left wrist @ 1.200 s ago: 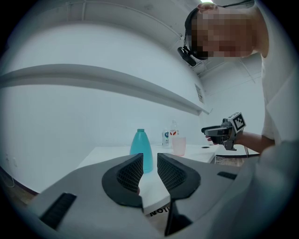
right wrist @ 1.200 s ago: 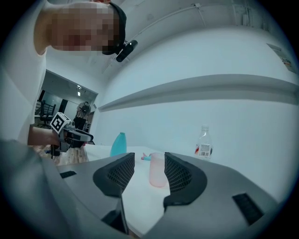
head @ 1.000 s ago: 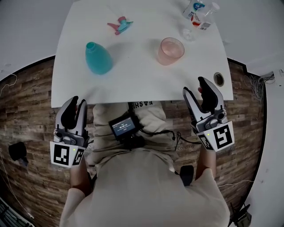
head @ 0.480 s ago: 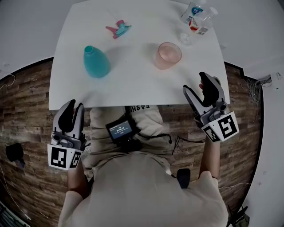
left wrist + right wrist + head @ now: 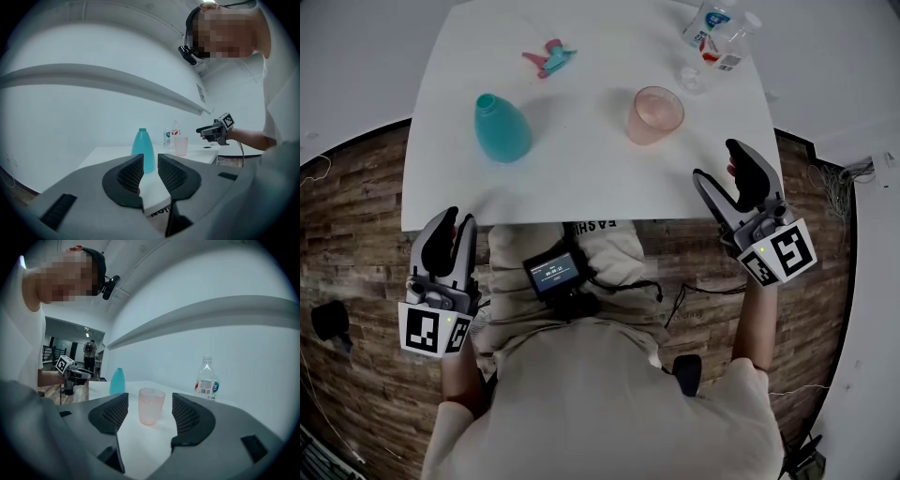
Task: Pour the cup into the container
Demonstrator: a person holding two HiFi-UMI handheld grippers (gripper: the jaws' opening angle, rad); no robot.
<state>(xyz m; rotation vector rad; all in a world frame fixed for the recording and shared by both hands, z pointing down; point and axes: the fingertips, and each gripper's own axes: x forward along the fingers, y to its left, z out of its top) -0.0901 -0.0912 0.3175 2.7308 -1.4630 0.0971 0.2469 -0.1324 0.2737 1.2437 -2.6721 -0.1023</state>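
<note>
The cup [image 5: 655, 114], a pink see-through tumbler, stands upright on the white table [image 5: 581, 178], and everything else is easiest placed from it. The teal container [image 5: 502, 128] stands well apart to its left with its narrow neck uncapped. A spray head [image 5: 548, 59] lies beyond and to the left, and a clear water bottle [image 5: 712, 28] beyond and to the right. The right gripper [image 5: 715, 161] hovers on the near right of the cup, over the table edge. Its jaws have just been opening and now stand spread with nothing pressed between them, though the right gripper view frames the cup in their gap, still well ahead. The left gripper [image 5: 459, 217] hangs well off to the cup's near left, short of the table, its jaws only narrowly parted and empty. The cup looks thin-walled and light, probably plastic that would flex under a hard squeeze, and its smooth wall could slip. How full it is cannot be told. A moderate pinch across the middle of the wall, below the rim, seems the safest hold. That leaves the lip free for a slow tilt into the 1 small opening.
</note>
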